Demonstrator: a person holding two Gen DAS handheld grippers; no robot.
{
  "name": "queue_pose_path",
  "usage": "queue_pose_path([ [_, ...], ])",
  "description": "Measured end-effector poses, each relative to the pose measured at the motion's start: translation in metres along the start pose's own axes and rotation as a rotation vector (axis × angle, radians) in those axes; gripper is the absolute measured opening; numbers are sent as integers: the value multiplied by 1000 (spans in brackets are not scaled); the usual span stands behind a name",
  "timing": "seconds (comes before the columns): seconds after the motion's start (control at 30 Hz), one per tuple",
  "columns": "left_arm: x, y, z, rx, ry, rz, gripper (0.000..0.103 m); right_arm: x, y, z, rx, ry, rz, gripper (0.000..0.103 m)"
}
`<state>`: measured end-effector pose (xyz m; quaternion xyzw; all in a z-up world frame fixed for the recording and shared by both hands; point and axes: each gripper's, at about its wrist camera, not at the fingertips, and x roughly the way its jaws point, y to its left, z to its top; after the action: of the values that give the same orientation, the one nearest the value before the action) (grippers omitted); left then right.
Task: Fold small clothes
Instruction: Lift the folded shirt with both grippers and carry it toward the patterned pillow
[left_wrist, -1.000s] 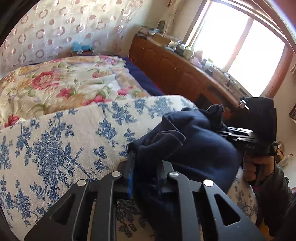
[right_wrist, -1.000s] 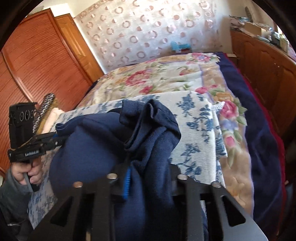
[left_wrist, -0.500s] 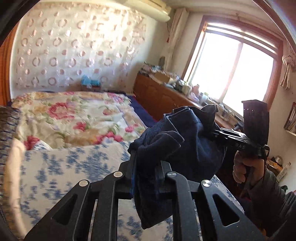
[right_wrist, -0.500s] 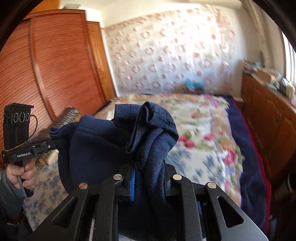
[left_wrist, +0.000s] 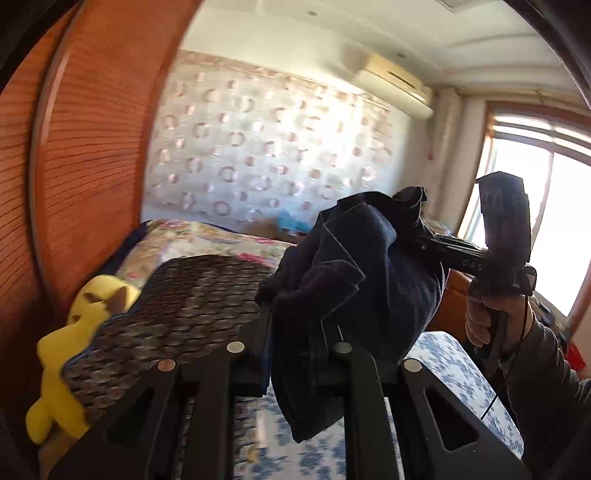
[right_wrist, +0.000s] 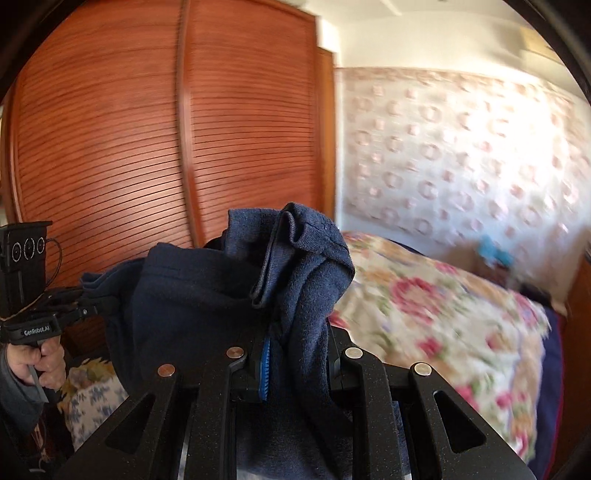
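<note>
We hold the navy garment (left_wrist: 369, 280) up in the air above the bed (right_wrist: 443, 325), the left hand-held gripper (left_wrist: 291, 354) and the right hand-held gripper (right_wrist: 295, 362) each clamped on an edge, probably so it hangs open for folding.

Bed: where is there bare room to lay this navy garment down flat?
The blue-flowered white cover below the dark navy knit garment looks free, and so does the pink-rose floral quilt toward the wall. The wardrobe side is crowded by the dark woven patterned cloth and a yellow item.
</note>
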<state>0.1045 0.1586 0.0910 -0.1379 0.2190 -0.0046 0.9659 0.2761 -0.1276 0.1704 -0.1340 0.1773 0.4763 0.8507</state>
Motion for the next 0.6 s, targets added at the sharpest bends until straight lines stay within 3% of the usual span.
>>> queue_pose_path([
  [0.27,-5,79,-33,-130,37,118,16,136,43,38,-155,119,53,20],
  [0.43,-8,106,-49,-169,59,155,16,192,45,53,-182,169,83,20],
  [0.6,5,117,-58,-197,105,174,16,226,42,50,-178,246,51,33],
])
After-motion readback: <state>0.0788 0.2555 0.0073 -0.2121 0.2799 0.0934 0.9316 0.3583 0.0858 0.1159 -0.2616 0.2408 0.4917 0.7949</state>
